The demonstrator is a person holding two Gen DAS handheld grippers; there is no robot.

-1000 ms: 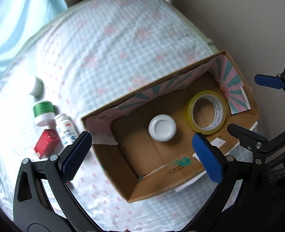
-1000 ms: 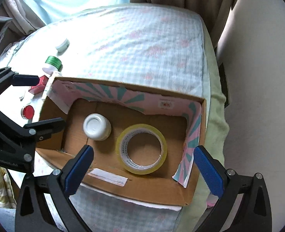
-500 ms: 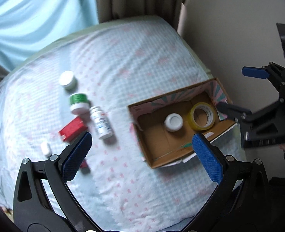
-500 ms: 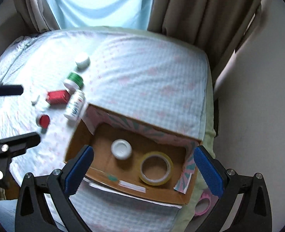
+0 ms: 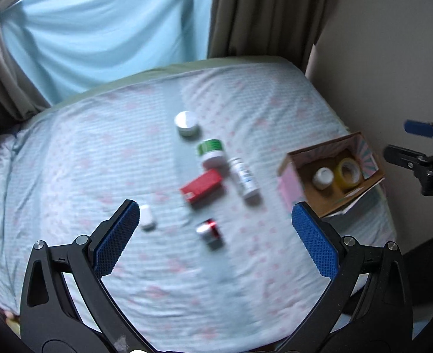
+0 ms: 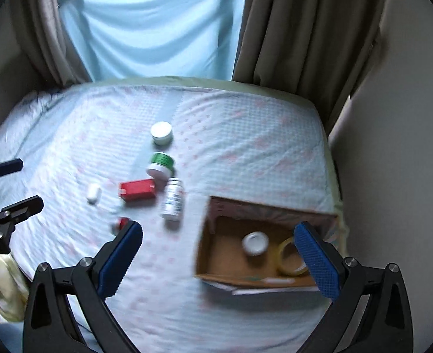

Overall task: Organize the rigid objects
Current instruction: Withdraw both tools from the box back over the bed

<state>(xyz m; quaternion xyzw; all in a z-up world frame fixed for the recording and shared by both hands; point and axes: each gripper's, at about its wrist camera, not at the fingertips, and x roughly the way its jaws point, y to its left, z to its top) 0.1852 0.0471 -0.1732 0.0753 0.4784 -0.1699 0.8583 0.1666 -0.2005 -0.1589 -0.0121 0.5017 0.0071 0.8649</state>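
**Bedroom w/ bed by window**

Bed [image 6: 246, 153] fills most of the view, covered w/ pale blue checked sheet w/ pink print; green edge shows at far side. Behind it: light-blue cloth [image 6: 157, 26] over window, daylight coming thru. Brown curtains [image 6: 304, 29] either side. Plain beige wall [image 6: 399, 117] at right.

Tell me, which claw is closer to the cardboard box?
The right claw. It hangs open just above the cardboard box. The left claw, also open, hovers over the loose items, with the box off to its right.
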